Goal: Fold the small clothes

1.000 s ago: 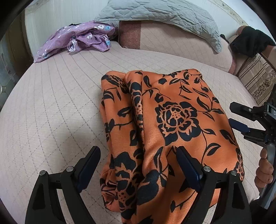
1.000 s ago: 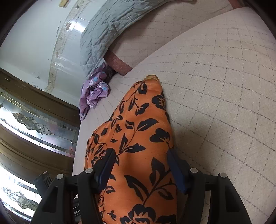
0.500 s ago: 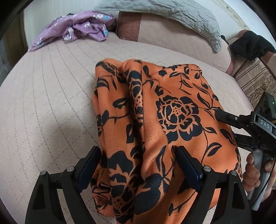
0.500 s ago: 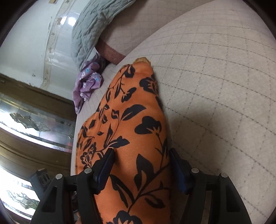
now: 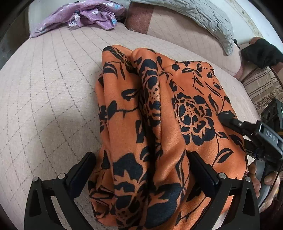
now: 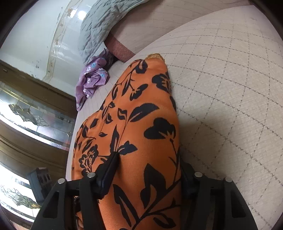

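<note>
An orange garment (image 5: 176, 106) with black flowers lies bunched in folds on the quilted bed cover (image 5: 44, 79). My left gripper (image 5: 141, 169) straddles its near end from above. Its jaws are opening, the cloth bulges between them, and the left finger (image 5: 83, 169) stands beside the cloth's edge. My right gripper (image 6: 148, 173) is closing on the garment (image 6: 141, 115) at its right edge. One finger (image 6: 109, 168) dents the top of the fabric, while the other is mostly hidden under the fold. In the left wrist view the right gripper (image 5: 235, 127) shows with one finger on the cloth.
A purple flowered garment (image 5: 88, 16) lies crumpled at the bed's far left corner. A grey quilted blanket (image 5: 194, 12) drapes over the headboard cushion. A black item (image 5: 261, 51) and a striped cushion (image 5: 261, 85) sit at the right. Glass-panelled doors (image 6: 26, 115) stand beyond the bed.
The left gripper has sunk closer onto the garment and its jaws have spread. The right gripper has slid in over the garment's right edge and its jaws have narrowed on the fold.
</note>
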`<control>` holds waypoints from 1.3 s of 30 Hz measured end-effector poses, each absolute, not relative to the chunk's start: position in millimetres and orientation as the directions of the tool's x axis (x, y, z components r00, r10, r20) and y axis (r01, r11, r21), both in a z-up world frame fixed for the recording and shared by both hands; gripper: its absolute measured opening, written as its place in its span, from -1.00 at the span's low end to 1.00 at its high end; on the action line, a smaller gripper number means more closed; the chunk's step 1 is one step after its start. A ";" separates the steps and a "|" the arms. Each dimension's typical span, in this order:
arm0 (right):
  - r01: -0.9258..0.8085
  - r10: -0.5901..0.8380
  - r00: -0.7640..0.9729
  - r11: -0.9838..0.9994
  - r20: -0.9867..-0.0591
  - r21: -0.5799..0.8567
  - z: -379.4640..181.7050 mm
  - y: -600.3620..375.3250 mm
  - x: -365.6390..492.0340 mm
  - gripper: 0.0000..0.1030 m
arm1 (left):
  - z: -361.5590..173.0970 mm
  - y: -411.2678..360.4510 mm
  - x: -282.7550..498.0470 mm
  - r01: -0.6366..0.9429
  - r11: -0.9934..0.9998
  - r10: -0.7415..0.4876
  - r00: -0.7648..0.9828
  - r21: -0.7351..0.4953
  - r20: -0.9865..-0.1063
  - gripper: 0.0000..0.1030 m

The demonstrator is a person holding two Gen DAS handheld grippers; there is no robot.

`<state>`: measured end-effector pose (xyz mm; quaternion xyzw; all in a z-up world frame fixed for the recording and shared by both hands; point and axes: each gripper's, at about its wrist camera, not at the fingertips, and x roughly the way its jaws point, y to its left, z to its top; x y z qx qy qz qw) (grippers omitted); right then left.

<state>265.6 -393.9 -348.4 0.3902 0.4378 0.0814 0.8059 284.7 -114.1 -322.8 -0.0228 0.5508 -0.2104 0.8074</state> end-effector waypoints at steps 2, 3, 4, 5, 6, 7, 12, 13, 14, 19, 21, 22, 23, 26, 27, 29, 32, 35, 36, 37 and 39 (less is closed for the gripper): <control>0.199 0.471 0.603 0.692 -0.644 0.694 -345.0 -388.6 266.4 -0.03 | -319.3 -113.9 282.7 0.305 0.914 -0.362 0.325 -0.266 -0.874 0.88; 0.196 0.469 0.607 0.694 -0.642 0.692 -343.3 -388.2 265.6 -0.10 | -316.0 -115.6 281.9 0.319 0.911 -0.367 0.332 -0.263 -0.869 0.62; 0.191 0.460 0.612 0.704 -0.644 0.684 -340.5 -386.6 264.9 -0.13 | -311.1 -118.8 278.7 0.343 0.902 -0.378 0.340 -0.261 -0.861 0.31; 0.185 0.448 0.615 0.719 -0.649 0.670 -337.2 -384.7 264.7 -0.17 | -306.4 -121.2 275.5 0.360 0.899 -0.379 0.353 -0.250 -0.855 0.20; 0.176 0.433 0.619 0.737 -0.655 0.652 -332.8 -381.7 264.7 -0.21 | -301.8 -123.7 272.1 0.376 0.901 -0.363 0.379 -0.217 -0.851 0.05; 0.165 0.417 0.627 0.754 -0.658 0.636 -327.6 -378.9 264.1 -0.22 | -300.0 -124.7 271.2 0.381 0.902 -0.355 0.390 -0.202 -0.850 -0.05; 0.128 0.386 0.660 0.787 -0.644 0.603 -309.9 -371.7 260.7 -0.28 | -286.9 -124.1 264.9 0.391 0.903 -0.354 0.435 -0.181 -0.828 -0.29; 0.122 0.382 0.665 0.793 -0.642 0.597 -307.4 -370.5 259.8 -0.29 | -283.4 -126.4 261.7 0.400 0.902 -0.347 0.450 -0.162 -0.823 -0.31; 0.115 0.376 0.671 0.799 -0.639 0.591 -304.2 -368.9 257.0 -0.29 | -280.6 -128.0 258.1 0.408 0.901 -0.342 0.463 -0.146 -0.818 -0.32; 0.089 0.365 0.701 0.808 -0.613 0.582 -288.6 -368.8 244.5 -0.30 | -257.9 -131.2 245.1 0.424 0.901 -0.330 0.523 -0.096 -0.786 -0.33; 0.076 0.367 0.718 0.804 -0.592 0.590 -281.4 -370.2 238.9 -0.30 | -247.9 -130.1 235.9 0.429 0.900 -0.326 0.548 -0.076 -0.770 -0.33; 0.072 0.367 0.724 0.802 -0.584 0.593 -278.7 -371.0 235.7 -0.30 | -243.6 -130.3 231.4 0.429 0.901 -0.323 0.561 -0.066 -0.762 -0.33; 0.066 0.368 0.731 0.800 -0.574 0.597 -274.7 -371.6 231.5 -0.30 | -239.5 -131.3 226.6 0.427 0.902 -0.320 0.572 -0.059 -0.755 -0.33; 0.049 0.370 0.751 0.795 -0.547 0.605 -262.3 -371.7 216.1 -0.30 | -224.6 -130.4 211.1 0.415 0.909 -0.312 0.601 -0.046 -0.736 -0.34; 0.045 0.369 0.757 0.795 -0.540 0.605 -259.1 -370.5 212.1 -0.30 | -219.0 -130.0 205.3 0.412 0.910 -0.310 0.612 -0.042 -0.727 -0.34; 0.034 0.369 0.773 0.789 -0.517 0.614 -251.1 -371.0 199.5 -0.30 | -208.5 -131.9 194.3 0.405 0.914 -0.307 0.632 -0.035 -0.712 -0.34; 0.025 0.369 0.788 0.781 -0.493 0.624 -241.0 -373.5 182.1 -0.30 | -194.8 -135.6 174.8 0.401 0.916 -0.296 0.666 -0.006 -0.685 -0.34; 0.014 0.365 0.805 0.777 -0.468 0.630 -231.9 -375.1 162.3 -0.30 | -187.0 -138.9 157.3 0.396 0.918 -0.286 0.683 0.012 -0.673 -0.34; 0.014 0.363 0.808 0.776 -0.464 0.631 -231.0 -375.8 156.5 -0.30 | -184.4 -140.9 150.9 0.398 0.917 -0.284 0.683 0.017 -0.673 -0.34; 0.016 0.361 0.812 0.771 -0.459 0.636 -231.2 -376.7 149.5 -0.30 | -182.6 -142.2 146.7 0.403 0.915 -0.286 0.680 0.018 -0.675 -0.34; 0.026 0.359 0.816 0.761 -0.454 0.649 -233.4 -379.2 135.9 -0.30 | -178.8 -144.1 135.7 0.415 0.910 -0.290 0.675 0.024 -0.678 -0.34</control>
